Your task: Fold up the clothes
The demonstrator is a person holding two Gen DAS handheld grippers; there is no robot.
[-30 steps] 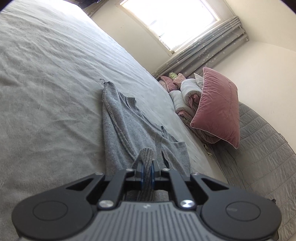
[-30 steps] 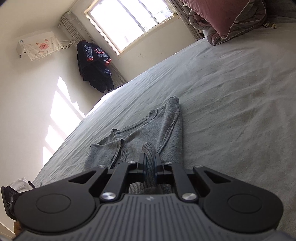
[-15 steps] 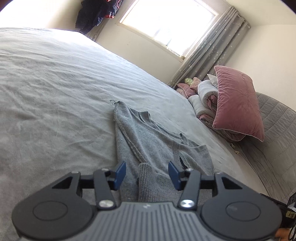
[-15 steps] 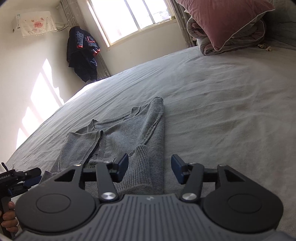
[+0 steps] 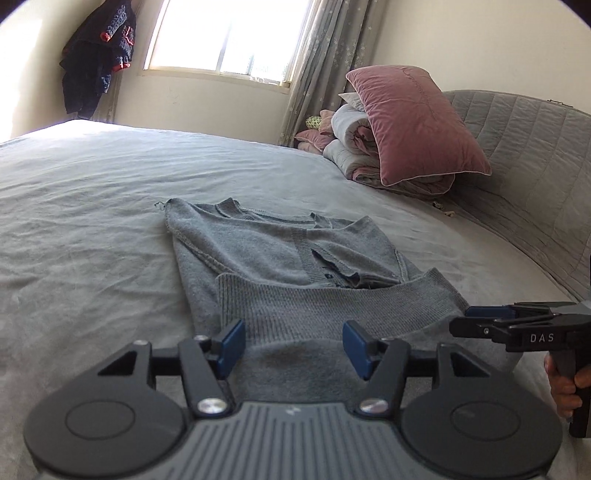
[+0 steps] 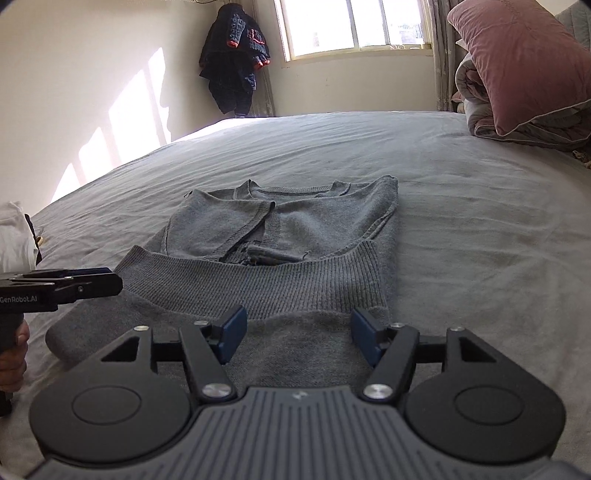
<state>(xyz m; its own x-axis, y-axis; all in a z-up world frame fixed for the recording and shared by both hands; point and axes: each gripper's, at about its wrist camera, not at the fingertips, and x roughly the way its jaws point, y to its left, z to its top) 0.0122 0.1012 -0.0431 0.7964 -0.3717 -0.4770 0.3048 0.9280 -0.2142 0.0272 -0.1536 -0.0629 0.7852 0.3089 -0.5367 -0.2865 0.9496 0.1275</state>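
Now | cardigan folded, just ahead | both jaws spread, empty

A plain grey cardigan with a ribbed hem lies on a grey sheet. At upper right, a dusty-pink pillow; at upper left, dark clothing, apparently navy with red trim.

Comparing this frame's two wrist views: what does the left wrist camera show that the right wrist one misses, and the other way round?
Only the left wrist view shows the quilted grey headboard and the right gripper from the side. Only the right wrist view shows sunlight patches on the wall, a white cloth at the bed's edge, and the left gripper from the side. Both show the grey sweater with its ribbed hem folded up, the pink pillow, the window and the hanging dark clothes.
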